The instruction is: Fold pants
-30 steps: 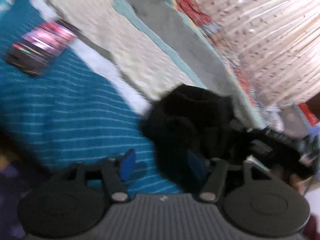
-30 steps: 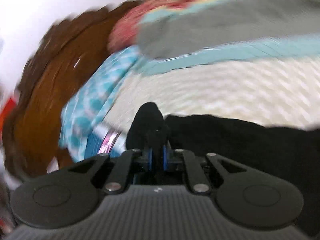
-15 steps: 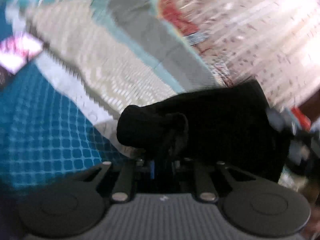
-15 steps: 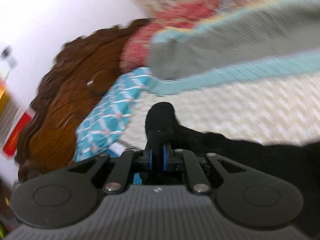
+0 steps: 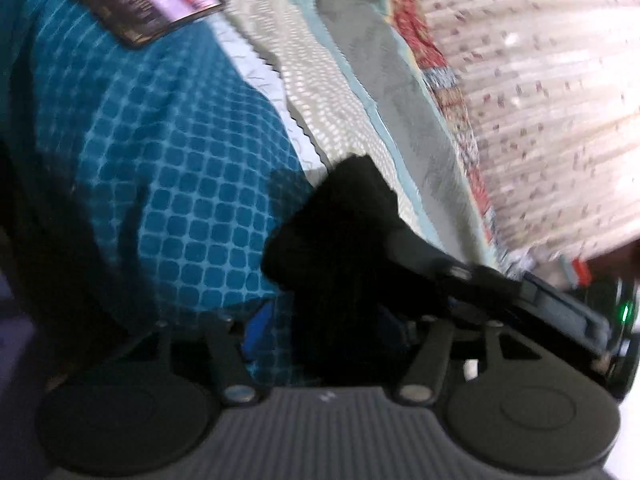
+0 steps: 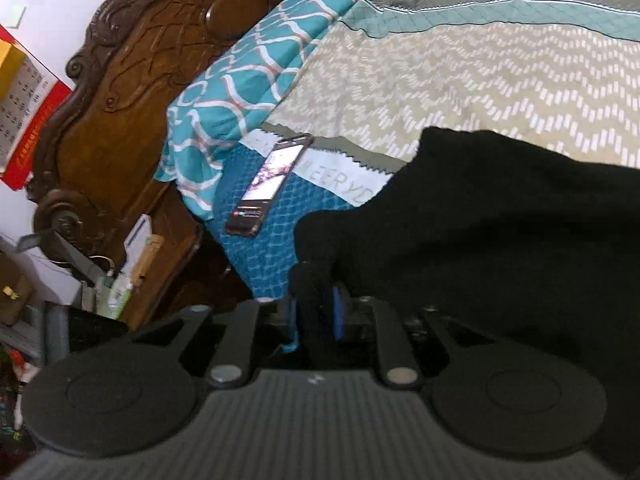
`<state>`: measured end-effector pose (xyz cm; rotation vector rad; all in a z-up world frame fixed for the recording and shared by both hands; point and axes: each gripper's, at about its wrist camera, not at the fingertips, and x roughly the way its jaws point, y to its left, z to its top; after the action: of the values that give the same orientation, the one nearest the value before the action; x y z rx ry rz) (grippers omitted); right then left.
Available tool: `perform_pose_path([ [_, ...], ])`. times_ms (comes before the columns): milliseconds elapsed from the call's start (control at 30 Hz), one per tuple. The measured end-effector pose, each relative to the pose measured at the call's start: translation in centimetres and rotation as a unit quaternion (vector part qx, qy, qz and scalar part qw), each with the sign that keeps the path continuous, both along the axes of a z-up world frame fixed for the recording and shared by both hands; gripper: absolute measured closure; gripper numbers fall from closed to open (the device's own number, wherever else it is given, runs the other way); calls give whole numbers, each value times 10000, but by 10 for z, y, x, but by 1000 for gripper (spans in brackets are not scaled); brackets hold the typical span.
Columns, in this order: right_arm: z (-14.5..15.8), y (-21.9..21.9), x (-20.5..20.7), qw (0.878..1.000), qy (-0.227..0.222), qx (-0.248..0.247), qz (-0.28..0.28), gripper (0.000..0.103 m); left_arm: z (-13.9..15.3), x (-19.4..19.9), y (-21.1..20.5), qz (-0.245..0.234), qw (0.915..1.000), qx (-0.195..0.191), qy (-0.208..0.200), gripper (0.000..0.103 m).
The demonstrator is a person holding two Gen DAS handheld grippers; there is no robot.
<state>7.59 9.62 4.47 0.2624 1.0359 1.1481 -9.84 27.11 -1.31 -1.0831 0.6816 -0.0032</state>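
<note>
- Left wrist view: the left gripper [image 5: 324, 328] has just been opening, jaws about half spread; the black pants [image 5: 340, 240] bunch between them on the blue bedspread [image 5: 160, 168], apparently not pinched. The fold could slump as the cloth slips free. The phone [image 5: 148, 4] screen is too blurred to read.
- Right wrist view: the right gripper [image 6: 316, 316] has just been opening, blue pads [image 6: 339, 312] slightly apart around a pants [image 6: 500, 220] edge; dragging could snag it. A white strip [image 6: 340, 176] shows faint, unreadable lettering.
</note>
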Motion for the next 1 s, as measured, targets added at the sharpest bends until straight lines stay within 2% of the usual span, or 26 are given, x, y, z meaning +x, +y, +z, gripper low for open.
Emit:
perform_pose_path([
  [33,7,-4,1,9999,-31,111,-33,64,1,1,3,56,9999,-89,-14,46],
  [67,14,-9,-1,9997,-90,214,-94,62,4,3,7,138,9999,-101,-27,46],
  [167,18,-20,-2,9989,-100,415,-197,62,11,15,14,215,9996,-93,-142,43],
  [233,9,-20,-1,9993,4,329,-195,69,11,26,14,130,9999,-15,-60,43],
  [300,-9,-17,-1,9993,279,169,-176,78,9,39,11,146,9992,225,287,45],
  [367,-28,-10,1,9986,468,-232,-119,83,2,46,14,95,9994,27,329,34],
  [400,-40,-7,1,9973,602,-399,-95,86,3,45,16,156,9993,-22,351,34],
  [467,-52,-16,7,9947,1002,-165,-150,86,9,41,21,197,9996,-108,177,36],
  [533,-56,-19,10,9931,1160,-78,-165,87,16,35,20,200,9997,-82,73,36],
  [633,-47,-15,2,9957,902,-145,-160,87,24,43,6,-137,9998,91,143,36],
  [667,-43,-13,-2,9971,729,-172,-141,86,25,48,-2,-243,9993,208,196,32],
  [767,-35,-12,-16,9994,265,-209,-57,83,27,66,-20,-380,9944,818,558,30],
  [800,-34,-13,-18,9996,158,-234,-21,83,26,72,-23,-388,9932,926,595,32],
  [867,-26,-23,-20,9998,100,-191,-22,83,28,77,-26,-261,9878,1337,751,61],
  [933,-17,-46,-16,9998,5,-88,-200,81,29,78,-27,-240,9850,1509,803,67],
  [1000,-8,-89,-17,9977,-265,41,-621,75,31,76,-30,-184,9834,1612,813,70],
])
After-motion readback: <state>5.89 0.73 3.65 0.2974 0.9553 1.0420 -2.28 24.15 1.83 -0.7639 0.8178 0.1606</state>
